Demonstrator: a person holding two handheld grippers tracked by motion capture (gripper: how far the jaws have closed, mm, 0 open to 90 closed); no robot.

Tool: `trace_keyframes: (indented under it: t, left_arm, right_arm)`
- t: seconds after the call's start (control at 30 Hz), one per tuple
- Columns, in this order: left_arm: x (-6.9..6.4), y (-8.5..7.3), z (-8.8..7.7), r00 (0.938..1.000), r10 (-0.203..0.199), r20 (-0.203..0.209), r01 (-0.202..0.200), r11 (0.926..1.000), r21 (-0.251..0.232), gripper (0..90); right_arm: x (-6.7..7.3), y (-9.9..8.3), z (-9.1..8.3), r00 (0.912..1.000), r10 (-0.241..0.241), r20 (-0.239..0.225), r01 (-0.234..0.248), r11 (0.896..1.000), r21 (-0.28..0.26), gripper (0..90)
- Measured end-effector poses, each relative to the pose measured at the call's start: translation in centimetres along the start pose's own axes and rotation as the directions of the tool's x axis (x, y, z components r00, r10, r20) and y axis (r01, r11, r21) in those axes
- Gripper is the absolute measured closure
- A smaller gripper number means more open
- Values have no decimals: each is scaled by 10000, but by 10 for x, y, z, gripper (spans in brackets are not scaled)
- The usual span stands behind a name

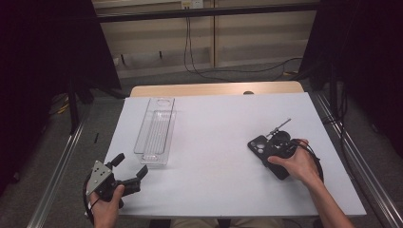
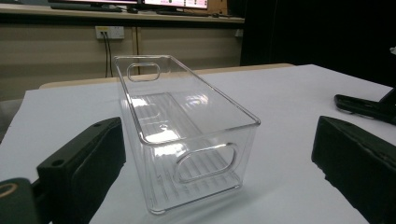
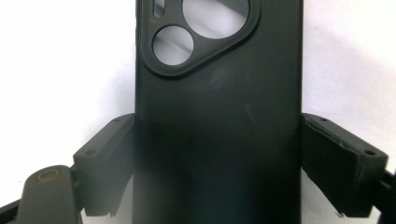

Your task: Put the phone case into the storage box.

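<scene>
A black phone case [image 3: 217, 116] lies back-up on the white table [image 1: 214, 156], on its right part, with its camera cut-outs toward the far end. The right gripper [image 1: 272, 151] straddles the case from the near side: in the right gripper view its two black jaws stand on either side of the case's long edges, the left one at or just against the edge and the right one just beside it, though I cannot tell whether either truly presses, so the case sits between them rather than clearly clamped. The left gripper [image 1: 130, 166] rests at the table's near left corner, its jaws spread wide with nothing between them, pointing toward a clear plastic bin [image 2: 187, 135]. That bin stands upright on the left part of the table, well apart from the case.
</scene>
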State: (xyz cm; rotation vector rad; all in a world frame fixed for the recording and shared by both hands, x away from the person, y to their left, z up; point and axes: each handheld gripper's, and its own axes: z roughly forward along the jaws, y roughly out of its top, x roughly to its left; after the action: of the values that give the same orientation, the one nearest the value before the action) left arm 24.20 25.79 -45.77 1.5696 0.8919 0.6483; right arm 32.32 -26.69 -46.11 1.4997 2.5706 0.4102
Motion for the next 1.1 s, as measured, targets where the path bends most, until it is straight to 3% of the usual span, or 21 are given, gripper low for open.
trace_keyframes:
  t: [0.1, 0.3, 0.37, 0.5, 0.7, 0.97, 1.03, 1.1]
  left_arm:
    - [0, 0, 0, 10000, 25, -9, -25, 10000, 17, 30]
    - [0, 0, 1, 10000, 14, -11, -14, 10000, 33, 30]
    - [0, 0, 1, 10000, 8, -1, -8, 10000, 28, 30]
    - [0, 0, 1, 10000, 31, -14, -31, 10000, 31, 30]
    - [1, 0, 2, 10000, 55, 66, -55, 10000, 16, 30]
    - [0, 1, 5, 9999, 44, 90, -44, 10000, 27, 30]
    - [0, 1, 6, 9999, 41, 146, -41, 10000, 25, 30]
    - [0, 1, 5, 9999, 49, 131, -49, 10000, 30, 30]
  right_arm:
    - [-3, -2, -1, 9999, -60, -133, 57, 9996, -269, 152]
    - [-10, -8, -8, 9986, 462, -270, -485, 9945, -928, 152]
    - [-12, -9, -10, 9996, 235, -164, -253, 9924, -1202, 152]
    - [-11, -10, -16, 9993, 349, -94, -360, 9842, -1733, 152]
    - [-7, -11, -22, 10000, -41, -43, 29, 9706, -2407, 151]
    - [-4, -15, -23, 9985, -527, -120, 455, 9395, -3396, 151]
    - [-3, -16, -24, 9990, -426, -156, 342, 9339, -3558, 151]
    - [-3, -16, -23, 9983, -548, -207, 422, 9185, -3932, 151]
